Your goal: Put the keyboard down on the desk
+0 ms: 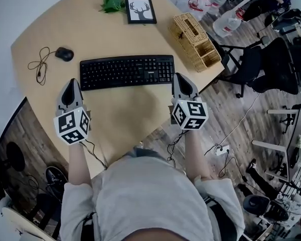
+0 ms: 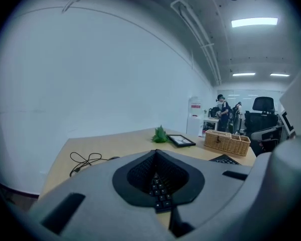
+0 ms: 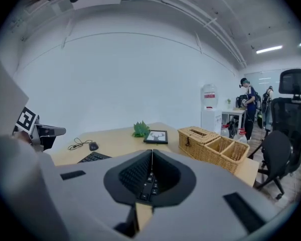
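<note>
The black keyboard [image 1: 126, 71] lies flat on the light wooden desk [image 1: 125, 114]. My left gripper [image 1: 71, 84] hovers by its near left corner, and my right gripper [image 1: 182, 78] by its near right corner. Both stand shut with their tips meeting and nothing clamped between them. In the left gripper view, the closed left gripper [image 2: 156, 153] shows a few keys of the keyboard [image 2: 160, 191] through the hollow below the tips. The right gripper view is alike: the right gripper [image 3: 151, 153] is closed above keys of the keyboard [image 3: 146, 185].
A black mouse [image 1: 64, 53] with a coiled cable [image 1: 40, 64] sits at the far left of the desk. A framed deer picture [image 1: 140, 10], a small green plant [image 1: 113, 1] and a wicker basket [image 1: 194, 40] stand behind the keyboard. Office chairs [image 1: 276, 64] stand off to the right.
</note>
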Action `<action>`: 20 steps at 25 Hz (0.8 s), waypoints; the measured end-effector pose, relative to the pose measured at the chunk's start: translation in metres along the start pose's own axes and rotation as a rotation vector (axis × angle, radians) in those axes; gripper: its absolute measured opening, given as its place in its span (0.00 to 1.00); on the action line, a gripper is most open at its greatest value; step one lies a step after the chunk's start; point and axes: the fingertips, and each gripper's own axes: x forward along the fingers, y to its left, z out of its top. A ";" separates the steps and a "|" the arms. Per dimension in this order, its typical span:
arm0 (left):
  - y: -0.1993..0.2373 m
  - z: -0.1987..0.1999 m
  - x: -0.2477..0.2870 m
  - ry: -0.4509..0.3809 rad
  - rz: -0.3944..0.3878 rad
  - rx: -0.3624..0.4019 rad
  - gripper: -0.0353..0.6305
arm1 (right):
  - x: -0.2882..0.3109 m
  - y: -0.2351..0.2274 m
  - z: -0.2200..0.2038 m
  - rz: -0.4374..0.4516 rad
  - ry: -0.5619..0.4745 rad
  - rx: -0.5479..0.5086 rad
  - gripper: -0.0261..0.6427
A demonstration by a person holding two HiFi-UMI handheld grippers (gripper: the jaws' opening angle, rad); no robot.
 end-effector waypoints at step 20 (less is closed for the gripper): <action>-0.036 0.082 -0.130 -0.254 0.005 0.053 0.07 | -0.110 0.029 0.063 0.021 -0.209 -0.050 0.06</action>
